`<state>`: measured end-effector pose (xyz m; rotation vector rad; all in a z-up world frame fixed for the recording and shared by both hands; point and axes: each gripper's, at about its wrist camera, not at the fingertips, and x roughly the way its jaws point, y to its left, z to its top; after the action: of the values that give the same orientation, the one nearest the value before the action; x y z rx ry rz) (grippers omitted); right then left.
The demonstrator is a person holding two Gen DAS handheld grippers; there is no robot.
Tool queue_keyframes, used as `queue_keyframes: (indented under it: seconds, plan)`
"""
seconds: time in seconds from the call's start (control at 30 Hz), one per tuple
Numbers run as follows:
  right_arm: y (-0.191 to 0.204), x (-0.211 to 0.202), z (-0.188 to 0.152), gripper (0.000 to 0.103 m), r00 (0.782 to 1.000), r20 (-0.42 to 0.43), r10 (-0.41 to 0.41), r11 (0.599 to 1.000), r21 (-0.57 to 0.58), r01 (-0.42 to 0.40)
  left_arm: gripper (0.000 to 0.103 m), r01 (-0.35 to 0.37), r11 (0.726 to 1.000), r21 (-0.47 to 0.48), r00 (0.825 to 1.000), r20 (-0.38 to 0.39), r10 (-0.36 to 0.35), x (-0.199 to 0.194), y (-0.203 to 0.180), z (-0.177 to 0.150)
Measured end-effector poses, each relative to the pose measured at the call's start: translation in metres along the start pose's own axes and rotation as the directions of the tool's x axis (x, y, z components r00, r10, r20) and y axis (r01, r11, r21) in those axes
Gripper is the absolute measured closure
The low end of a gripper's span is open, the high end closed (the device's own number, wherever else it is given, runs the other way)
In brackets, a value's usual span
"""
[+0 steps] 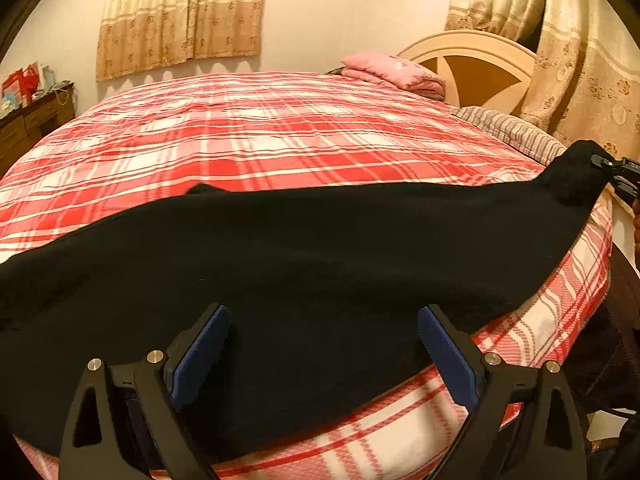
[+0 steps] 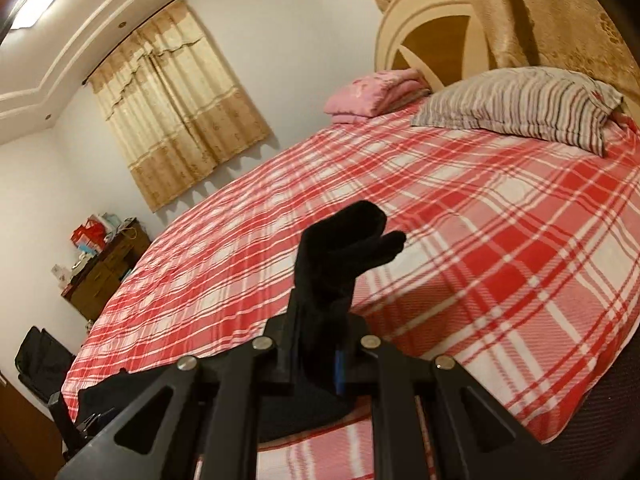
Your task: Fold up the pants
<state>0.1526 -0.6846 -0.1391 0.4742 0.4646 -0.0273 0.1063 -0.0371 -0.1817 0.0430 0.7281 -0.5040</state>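
- Black pants [image 1: 304, 248] spread in a long band across the near edge of the bed [image 1: 256, 136], over the red and white plaid cover.
- Fabric very dark and matte, no folds or seams readable; upper edge fairly straight, with one small bump near the left part.
- Far right end of the pants lifted from the bed and pulled up to a point, there pinched by the right gripper [image 1: 614, 174].
- In the right wrist view, right gripper [image 2: 320, 344] closed tight on a bunch of the black cloth [image 2: 340, 256]; cloth standing up above the fingers, split in two lobes at the top.
- Left gripper [image 1: 324, 352] with blue pads [image 1: 200, 356] wide apart, holding nothing, hanging just above the middle part of the pants.
- Striped pillow [image 2: 516, 104] and folded pink blanket [image 2: 376, 92] at the head of the bed, well apart from the pants.
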Motion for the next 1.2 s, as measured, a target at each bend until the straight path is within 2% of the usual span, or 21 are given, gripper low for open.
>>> queue_keyframes:
  seconds: [0.2, 0.57, 1.2]
  plan:
    - [0.028, 0.008, -0.004, 0.088, 0.999, -0.017, 0.043, 0.998, -0.055, -0.043, 0.007, -0.052, 0.998, -0.036, 0.998, 0.015, 0.053, -0.011, 0.022, 0.001]
    - [0.074, 0.027, -0.015, 0.088, 0.991, -0.064, 0.118, 0.985, -0.118, -0.125, 0.007, -0.070, 0.995, -0.069, 0.998, -0.014, 0.069, -0.006, 0.034, -0.006]
    - [0.156, 0.074, -0.060, 0.088, 0.948, -0.214, 0.235, 0.939, -0.201, -0.278, 0.007, -0.067, 0.995, -0.074, 0.998, -0.018, 0.066, -0.005, 0.038, -0.011]
